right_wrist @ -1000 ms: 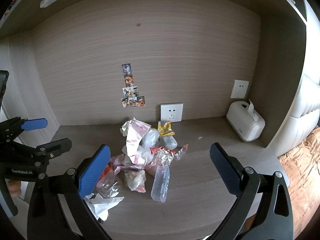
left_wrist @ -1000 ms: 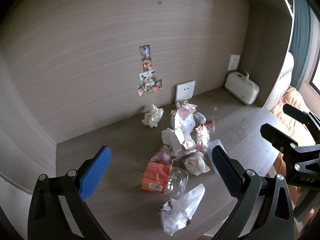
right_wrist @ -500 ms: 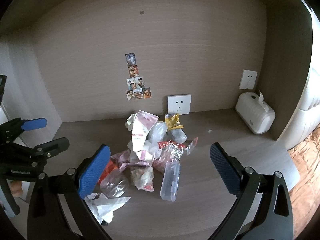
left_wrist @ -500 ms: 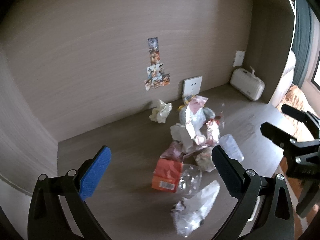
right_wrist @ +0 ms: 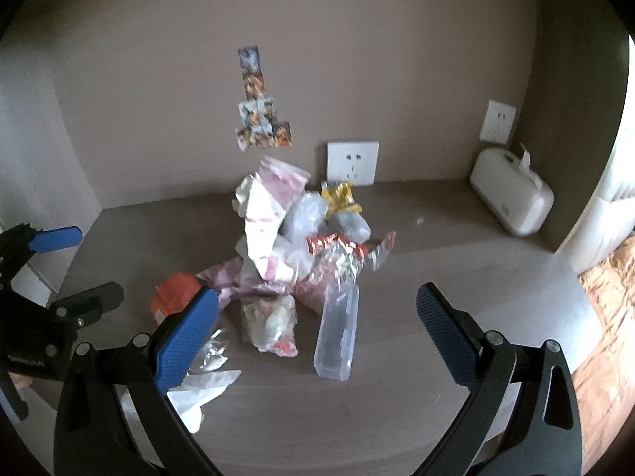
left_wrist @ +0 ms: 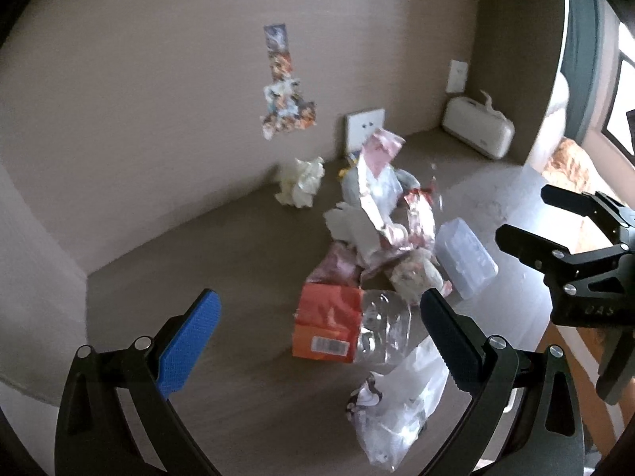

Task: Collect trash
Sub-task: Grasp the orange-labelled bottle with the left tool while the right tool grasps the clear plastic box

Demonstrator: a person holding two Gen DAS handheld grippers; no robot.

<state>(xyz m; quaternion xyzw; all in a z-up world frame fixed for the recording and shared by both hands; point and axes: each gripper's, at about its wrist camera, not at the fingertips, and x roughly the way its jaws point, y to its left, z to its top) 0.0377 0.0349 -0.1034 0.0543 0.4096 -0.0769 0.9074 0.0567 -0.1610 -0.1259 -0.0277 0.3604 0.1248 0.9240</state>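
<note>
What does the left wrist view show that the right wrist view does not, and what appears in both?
Only the left wrist view shows the crumpled cream paper ball clearly, lying apart from the pile near the back wall, and the barcode on the orange carton.

Only the right wrist view shows the yellow foil wrapper plainly, and the small crumb on the desk.

Both show the clear plastic case, the white tissue box, the wall socket, and both open grippers: left gripper and right gripper.
</note>
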